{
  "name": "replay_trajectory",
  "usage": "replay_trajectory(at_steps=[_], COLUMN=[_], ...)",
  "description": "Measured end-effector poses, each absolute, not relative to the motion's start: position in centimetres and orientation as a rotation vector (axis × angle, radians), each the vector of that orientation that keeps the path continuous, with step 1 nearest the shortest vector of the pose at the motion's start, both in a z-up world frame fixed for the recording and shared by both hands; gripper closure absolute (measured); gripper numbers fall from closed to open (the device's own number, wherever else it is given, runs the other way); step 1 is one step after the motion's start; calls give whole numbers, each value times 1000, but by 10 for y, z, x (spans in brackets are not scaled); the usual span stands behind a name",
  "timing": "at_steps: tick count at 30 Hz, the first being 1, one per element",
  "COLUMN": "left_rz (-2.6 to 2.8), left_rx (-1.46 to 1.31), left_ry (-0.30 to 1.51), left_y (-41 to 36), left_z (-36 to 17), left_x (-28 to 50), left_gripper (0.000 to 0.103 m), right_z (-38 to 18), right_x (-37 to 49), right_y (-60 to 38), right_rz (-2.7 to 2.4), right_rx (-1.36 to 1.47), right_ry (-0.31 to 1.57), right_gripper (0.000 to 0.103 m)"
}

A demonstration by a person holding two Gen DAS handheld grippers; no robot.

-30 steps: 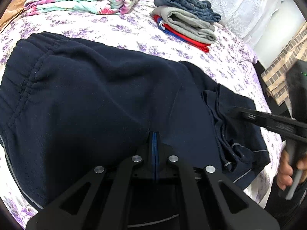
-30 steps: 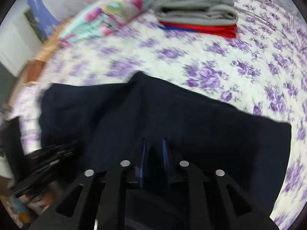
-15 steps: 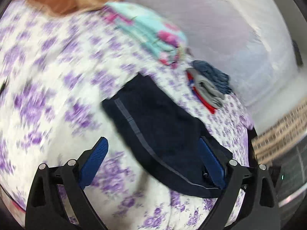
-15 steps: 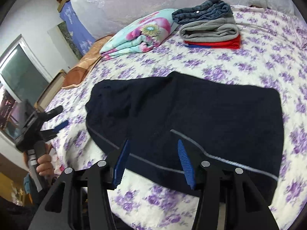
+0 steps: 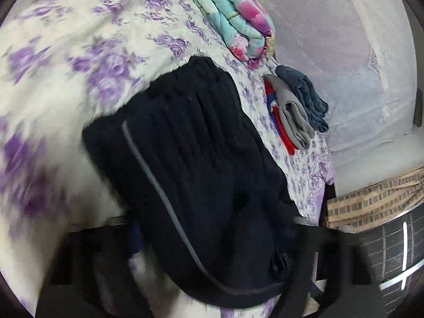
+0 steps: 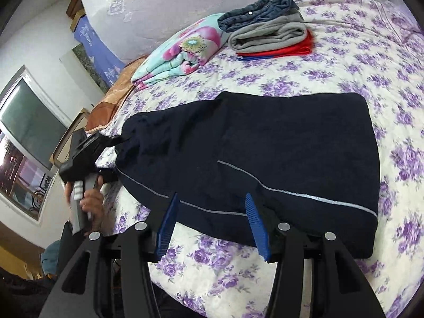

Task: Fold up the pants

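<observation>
The dark navy pants (image 6: 251,156) are of soft, thick knit cloth with a thin grey stripe, folded into a broad block near the front edge of the bed (image 6: 344,61), on a white sheet with purple flowers. The right tongs (image 6: 212,222) stand open with ribbed blue pads and hold nothing. The left tongs (image 5: 212,241) are blurred and half hidden behind the cloth; I cannot tell their state. Toward the far edge lie a flowered blanket (image 6: 182,50) and a stack of folded clothes (image 6: 267,31).
</observation>
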State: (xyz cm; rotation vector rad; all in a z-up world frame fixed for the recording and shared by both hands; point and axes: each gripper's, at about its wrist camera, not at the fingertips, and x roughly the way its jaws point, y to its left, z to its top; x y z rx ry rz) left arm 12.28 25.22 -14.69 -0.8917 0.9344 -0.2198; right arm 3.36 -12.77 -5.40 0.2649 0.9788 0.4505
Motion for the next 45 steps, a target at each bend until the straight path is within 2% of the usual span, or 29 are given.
replay_trajectory(at_steps=[1,3,9,19,20,22,27,33,38,45], left_rz=[-227,-230,-167,-237,-238,-240,-228,-185,-109,-155], left_rx=[-879,-900,-740,-797,-798,-802,-775,-704,-504,-284], left_ry=[929,891,783,748,749,751,754,737,682,645], left_y=[252,254,239,250,250,250,249,242,214,135], left_z=[-149,-152,-137,-139,-140,-140,-141,-132,-93,-22], left_x=[126,122,106,100,101,102,102,99,85,76], left_gripper=[70,72,72,73,73,73,73,74,75,79], right_z=[-55,-57,-68,-91,-99,-112,-118,-71,-52,-66], right_x=[33,35,61,143,149,155,157,121,75,35], right_y=[-126,-122,-87,6,11,15,13,-59,-174,-281], right_rz=[447,439,485,444,445,447,453,482,345,235], right_rx=[259,243,232,14,15,17,63,222,358,564], right_ry=[982,993,1077,1098,1111,1151,1165,1041,907,817], right_gripper=[51,51,51,53,72,97,97,94,91,91])
